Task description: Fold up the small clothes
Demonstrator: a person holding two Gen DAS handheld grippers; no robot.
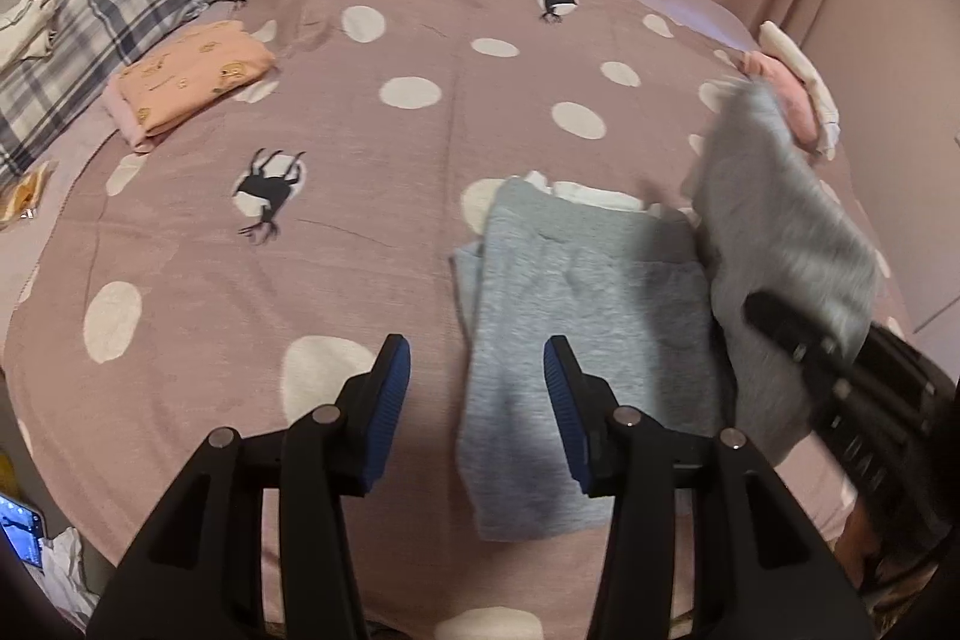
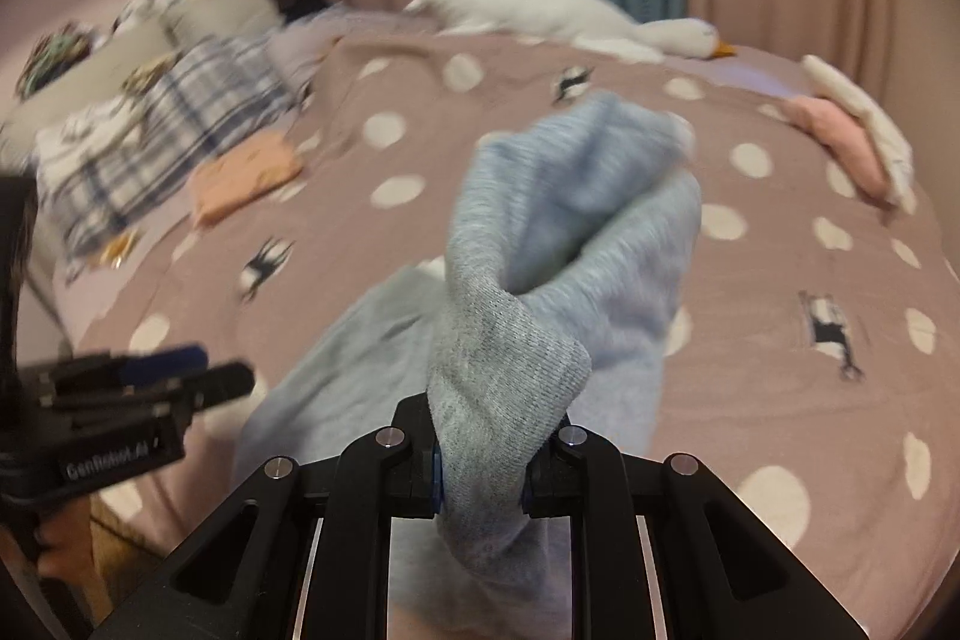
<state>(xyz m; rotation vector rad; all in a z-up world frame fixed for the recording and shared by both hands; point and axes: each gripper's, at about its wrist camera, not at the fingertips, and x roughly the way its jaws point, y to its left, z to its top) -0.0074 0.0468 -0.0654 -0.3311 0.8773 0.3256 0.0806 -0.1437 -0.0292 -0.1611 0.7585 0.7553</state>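
While my right tool (image 2: pixel 480 466) pinches the grey garment (image 2: pixel 540 244) aloft to fold it over; left tool (image 1: pixel 477 412) gapes empty beside it.

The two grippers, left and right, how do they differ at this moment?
The left gripper is open and holds nothing; the right gripper is shut on the grey garment. The left hovers over the garment's flat part on the bedspread; the right lifts one side up. Both have black frames with blue pads.
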